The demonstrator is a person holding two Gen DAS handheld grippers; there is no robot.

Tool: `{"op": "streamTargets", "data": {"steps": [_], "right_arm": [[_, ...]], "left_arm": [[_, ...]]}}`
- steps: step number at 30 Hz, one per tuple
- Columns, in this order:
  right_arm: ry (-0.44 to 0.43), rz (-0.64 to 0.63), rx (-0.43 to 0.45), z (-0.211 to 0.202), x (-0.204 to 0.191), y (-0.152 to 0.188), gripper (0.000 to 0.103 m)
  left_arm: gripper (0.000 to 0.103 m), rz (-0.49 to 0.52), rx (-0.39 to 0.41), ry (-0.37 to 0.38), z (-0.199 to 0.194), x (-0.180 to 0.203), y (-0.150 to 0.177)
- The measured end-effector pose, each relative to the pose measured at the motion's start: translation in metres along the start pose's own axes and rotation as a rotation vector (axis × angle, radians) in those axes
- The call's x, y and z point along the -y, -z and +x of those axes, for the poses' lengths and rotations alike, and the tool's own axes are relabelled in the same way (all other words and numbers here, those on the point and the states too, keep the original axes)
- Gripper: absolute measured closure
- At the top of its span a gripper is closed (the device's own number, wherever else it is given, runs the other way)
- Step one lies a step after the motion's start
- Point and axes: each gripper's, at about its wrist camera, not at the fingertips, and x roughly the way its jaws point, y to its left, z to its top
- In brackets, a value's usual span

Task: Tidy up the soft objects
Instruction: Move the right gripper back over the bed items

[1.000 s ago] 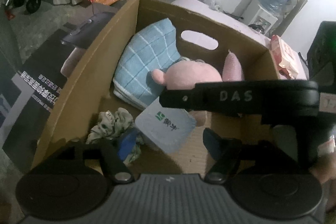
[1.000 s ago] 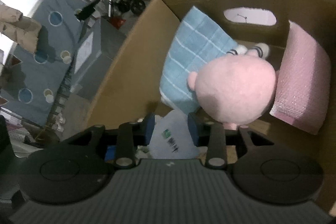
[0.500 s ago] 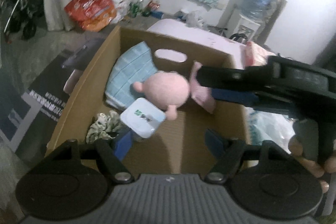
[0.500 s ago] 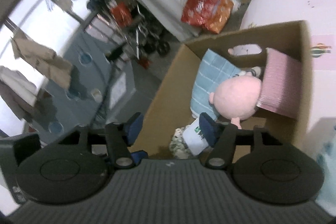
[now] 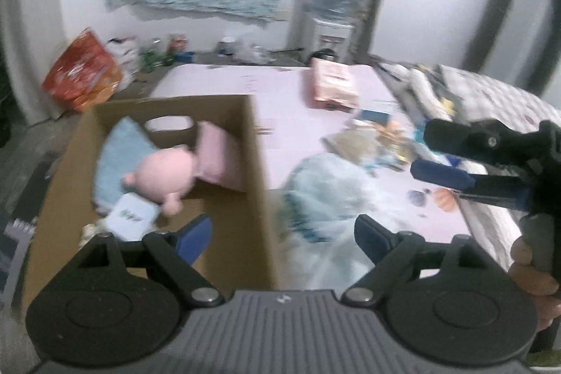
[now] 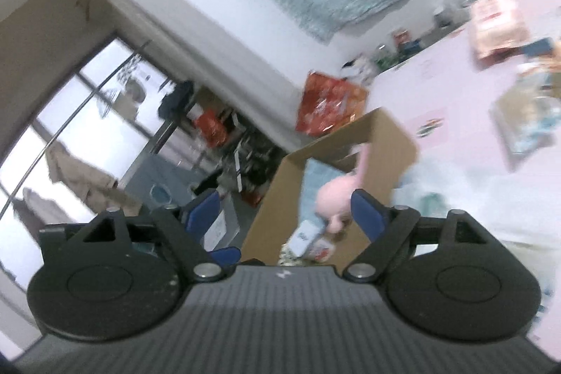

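Note:
A cardboard box point(image 5: 257, 142) stands at the left of a pink bed. Inside it lie a pink plush toy point(image 5: 164, 172), a blue checked cushion point(image 5: 117, 151), a pink pad point(image 5: 219, 160) and a white tissue pack point(image 5: 131, 216). My left gripper point(image 5: 282, 233) is open and empty above the box's right wall. My right gripper point(image 6: 285, 211) is open and empty, high above the box point(image 6: 385, 146); it shows in the left wrist view point(image 5: 452, 153) over the bed. A crumpled pale blue plastic bag point(image 5: 326, 198) lies beside the box.
The pink bed point(image 5: 280, 93) carries a pink packet point(image 5: 333, 86) and several small packs point(image 5: 371, 135). An orange bag point(image 5: 82, 79) and a water dispenser point(image 5: 333, 20) stand by the far wall. A window point(image 6: 80, 128) is at the left.
Both grippers have risen and pulled back from the box, swinging right toward the bed. The right gripper let go of the tissue pack, which now lies in the box, and opened wider.

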Motion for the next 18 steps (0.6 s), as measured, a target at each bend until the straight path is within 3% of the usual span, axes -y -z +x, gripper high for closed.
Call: {"op": "streamTargets", "data": {"steps": [7,18], "right_arm": [[0.070,0.065,0.087,-0.062,0.048,0.005,0.020],[0.235,-0.001,0.148,-0.099,0.103,-0.010,0.019]], "left_arm": [[0.013,0.113,-0.041,0.013,0.029,0.062,-0.015],[0.013,0.111,-0.128,0.000,0.079,0.105,-0.072]]}}
